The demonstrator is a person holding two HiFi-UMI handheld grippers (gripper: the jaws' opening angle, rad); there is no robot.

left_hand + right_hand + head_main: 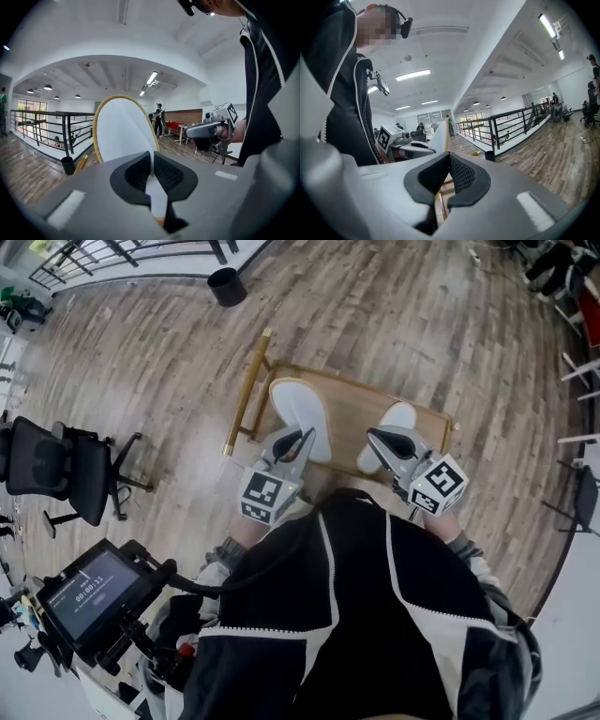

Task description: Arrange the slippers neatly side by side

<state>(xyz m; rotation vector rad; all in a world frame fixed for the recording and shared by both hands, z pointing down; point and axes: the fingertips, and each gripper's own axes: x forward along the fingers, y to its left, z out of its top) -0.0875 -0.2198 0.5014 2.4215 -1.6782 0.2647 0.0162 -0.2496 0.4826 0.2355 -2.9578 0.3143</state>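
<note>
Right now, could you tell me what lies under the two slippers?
A gold-framed wooden stand on the plank floor; the left slipper and right slipper hide part of its top.

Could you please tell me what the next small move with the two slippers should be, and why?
Probably swing the right slipper in beside the left slipper over the gold-framed stand. The left gripper and right gripper each clamp one, but a gap separates the slippers and their toes splay apart.
</note>
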